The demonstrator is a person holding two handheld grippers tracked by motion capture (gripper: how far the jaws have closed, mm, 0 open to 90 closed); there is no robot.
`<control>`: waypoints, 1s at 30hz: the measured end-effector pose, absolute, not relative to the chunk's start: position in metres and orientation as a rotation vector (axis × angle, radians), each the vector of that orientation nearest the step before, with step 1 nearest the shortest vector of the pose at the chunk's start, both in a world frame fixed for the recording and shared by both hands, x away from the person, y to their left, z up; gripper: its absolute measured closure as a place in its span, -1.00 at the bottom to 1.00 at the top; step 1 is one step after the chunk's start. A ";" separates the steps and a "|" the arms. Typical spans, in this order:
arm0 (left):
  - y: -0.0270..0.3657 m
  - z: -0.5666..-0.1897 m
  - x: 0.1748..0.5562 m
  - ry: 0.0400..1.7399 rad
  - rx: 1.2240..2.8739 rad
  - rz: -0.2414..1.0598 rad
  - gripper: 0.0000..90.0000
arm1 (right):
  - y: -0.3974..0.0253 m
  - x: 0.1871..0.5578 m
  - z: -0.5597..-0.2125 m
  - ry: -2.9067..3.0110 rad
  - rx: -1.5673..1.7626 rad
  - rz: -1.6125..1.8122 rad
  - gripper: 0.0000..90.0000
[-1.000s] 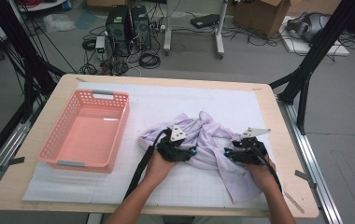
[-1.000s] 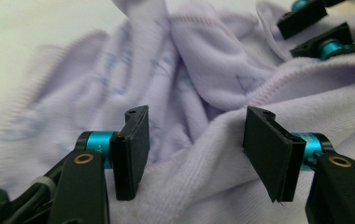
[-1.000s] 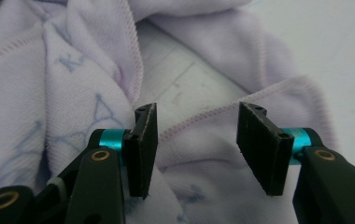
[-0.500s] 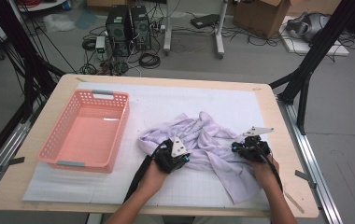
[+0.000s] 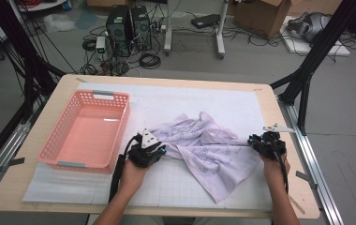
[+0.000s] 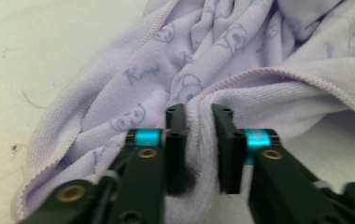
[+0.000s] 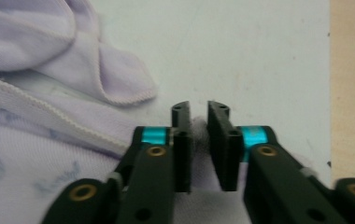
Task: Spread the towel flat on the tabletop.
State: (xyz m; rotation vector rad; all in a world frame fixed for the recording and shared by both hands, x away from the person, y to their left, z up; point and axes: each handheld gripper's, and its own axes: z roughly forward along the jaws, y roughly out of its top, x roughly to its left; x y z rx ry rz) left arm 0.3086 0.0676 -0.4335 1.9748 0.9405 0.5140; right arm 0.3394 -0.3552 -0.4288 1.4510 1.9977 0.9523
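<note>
From the high view, your two grippers have moved apart over the last second: the left gripper [image 5: 159, 151] has drifted toward the pink basket [image 5: 56, 147], and the right gripper [image 5: 255, 141] has gone out toward the far side of the table [image 5: 284, 187], away from that basket. The lilac towel [image 5: 209, 150] was bunched between your hands; now it lies wider across the white mat [image 5: 176, 101], just beside the basket, though it is crumpled and folded over along the middle. That reads to me as a spreading pull in progress, with more stretch needed before the cloth lies flat.

In the left gripper view, your left gripper [image 6: 199, 114] has its jaws nearly together with a thick fold of the towel [image 6: 133, 88] pinched between them; the hemmed edge runs off from the jaws toward the side away from the basket. The hold looks firm, deep in the pads.

In the right gripper view, your right gripper [image 7: 198, 109] is likewise clamped on the towel [image 7: 35, 46], but only a small tuft of cloth shows between the jaws, near the tips. A hem crosses just beside them, with bare mat [image 7: 241, 42] beyond. I judge that grip as the shallower one, so pull gently there or it may slip out.
</note>
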 end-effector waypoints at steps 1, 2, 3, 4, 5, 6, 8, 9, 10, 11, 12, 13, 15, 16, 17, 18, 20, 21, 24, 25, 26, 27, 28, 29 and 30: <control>0.068 -0.432 0.308 0.945 1.954 0.506 0.44 | -0.356 0.337 -0.426 1.982 1.434 0.966 0.62; 0.068 -0.431 0.307 0.955 1.932 0.495 0.28 | -0.357 0.334 -0.423 1.972 1.423 0.987 0.57; 0.068 -0.429 0.305 0.962 1.909 0.488 0.13 | -0.358 0.331 -0.419 1.959 1.409 1.013 0.51; 0.068 -0.428 0.304 0.956 1.887 0.483 0.06 | -0.360 0.327 -0.417 1.960 1.395 1.047 0.49; 0.068 -0.426 0.302 0.950 1.871 0.484 0.03 | -0.360 0.323 -0.415 1.972 1.374 1.069 0.45; 0.067 -0.425 0.301 0.941 1.857 0.486 0.01 | -0.360 0.319 -0.413 1.977 1.365 1.069 0.42; 0.065 -0.425 0.300 0.927 1.848 0.475 -0.02 | -0.359 0.312 -0.414 2.018 1.327 1.079 0.36; 0.063 -0.425 0.301 0.924 1.850 0.468 -0.03 | -0.357 0.308 -0.415 2.040 1.316 1.063 0.34; 0.061 -0.425 0.301 0.923 1.847 0.456 -0.05 | -0.357 0.306 -0.417 2.066 1.289 1.050 0.32; 0.057 -0.426 0.303 0.920 1.852 0.442 -0.05 | -0.356 0.304 -0.420 2.088 1.286 1.040 0.29; 0.054 -0.427 0.305 0.918 1.858 0.431 -0.06 | -0.355 0.302 -0.423 2.100 1.288 1.026 0.25; 0.049 -0.427 0.306 0.915 1.863 0.426 -0.09 | -0.354 0.302 -0.427 2.118 1.290 1.027 0.23; 0.036 -0.430 0.311 0.906 1.881 0.415 -0.10 | -0.351 0.304 -0.434 2.169 1.292 1.055 0.17; 0.032 -0.432 0.312 0.900 1.895 0.412 -0.11 | -0.349 0.304 -0.436 2.189 1.284 1.061 0.16; 0.027 -0.433 0.314 0.895 1.911 0.407 -0.11 | -0.346 0.304 -0.437 2.205 1.277 1.060 0.14; 0.021 -0.437 0.315 0.893 1.923 0.408 -0.11 | -0.343 0.305 -0.439 2.226 1.268 1.054 0.13; 0.014 -0.441 0.317 0.889 1.950 0.404 -0.11 | -0.337 0.306 -0.444 2.272 1.244 1.011 0.15; 0.010 -0.444 0.317 0.883 1.967 0.407 -0.09 | -0.333 0.305 -0.446 2.278 1.234 0.984 0.20; 0.005 -0.446 0.315 0.836 2.023 0.413 0.39 | -0.332 0.301 -0.444 2.311 1.210 0.997 0.84; 0.004 -0.446 0.313 0.828 2.034 0.409 0.57 | -0.332 0.300 -0.444 2.321 1.205 1.001 0.90; 0.004 -0.445 0.311 0.814 2.055 0.424 0.72 | -0.331 0.297 -0.443 2.327 1.204 0.991 0.93; 0.005 -0.444 0.310 0.814 2.059 0.430 0.83 | -0.331 0.294 -0.442 2.342 1.196 0.980 0.94; 0.009 -0.443 0.308 0.816 2.063 0.433 0.87 | -0.331 0.291 -0.440 2.355 1.192 0.970 0.94; 0.013 -0.443 0.307 0.817 2.062 0.437 0.89 | -0.332 0.287 -0.439 2.369 1.189 0.958 0.94; 0.020 -0.443 0.306 0.821 2.061 0.448 0.90 | -0.332 0.282 -0.438 2.382 1.174 0.948 0.94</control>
